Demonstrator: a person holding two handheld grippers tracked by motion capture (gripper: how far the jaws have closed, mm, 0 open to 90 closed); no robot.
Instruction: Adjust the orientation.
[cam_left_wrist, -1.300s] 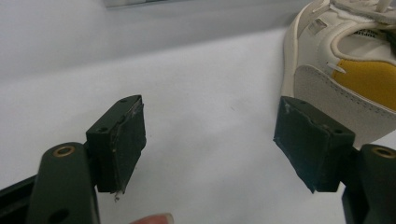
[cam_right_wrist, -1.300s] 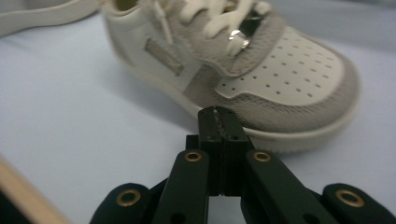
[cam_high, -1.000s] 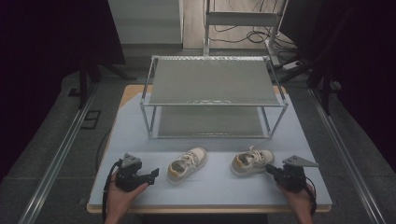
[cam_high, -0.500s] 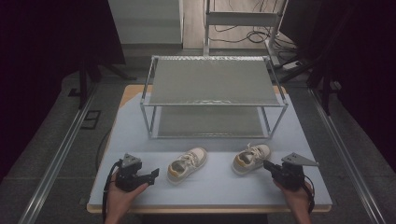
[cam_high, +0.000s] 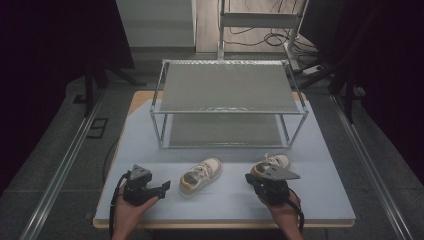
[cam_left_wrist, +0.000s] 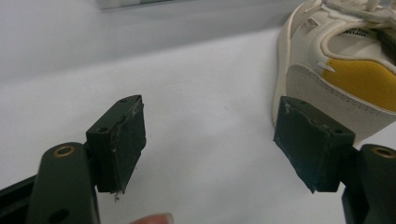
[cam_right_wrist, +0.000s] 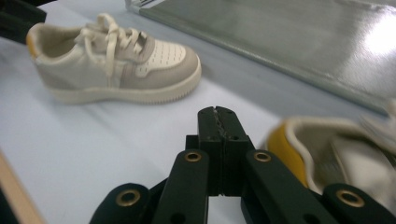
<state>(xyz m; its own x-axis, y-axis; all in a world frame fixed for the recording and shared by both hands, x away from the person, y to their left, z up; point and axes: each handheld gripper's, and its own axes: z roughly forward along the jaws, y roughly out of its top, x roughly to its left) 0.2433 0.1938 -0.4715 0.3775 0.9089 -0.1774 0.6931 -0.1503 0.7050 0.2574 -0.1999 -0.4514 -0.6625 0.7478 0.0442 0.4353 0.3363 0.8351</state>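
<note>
Two small cream and grey sneakers with yellow heel lining lie on the pale table. The left shoe (cam_high: 200, 176) (cam_right_wrist: 116, 60) is on its side near the middle. The right shoe (cam_high: 274, 163) (cam_right_wrist: 345, 154) is partly behind my right gripper (cam_high: 252, 181) (cam_right_wrist: 218, 116). That gripper is shut with nothing in it, just left of this shoe's heel. My left gripper (cam_high: 164, 188) (cam_left_wrist: 215, 140) is open, low over the table. Its right jaw is close beside the heel of the left shoe (cam_left_wrist: 336, 60), with nothing between the jaws.
A two-tier metal rack (cam_high: 227, 100) with mesh shelves stands at the back of the table (cam_high: 330, 200); its lower shelf (cam_right_wrist: 289, 42) runs just beyond the shoes. Dark floor rails and cables lie around the table.
My right gripper has moved left along the table's front, to beside the right shoe's heel. The left gripper and both shoes have stayed put.
</note>
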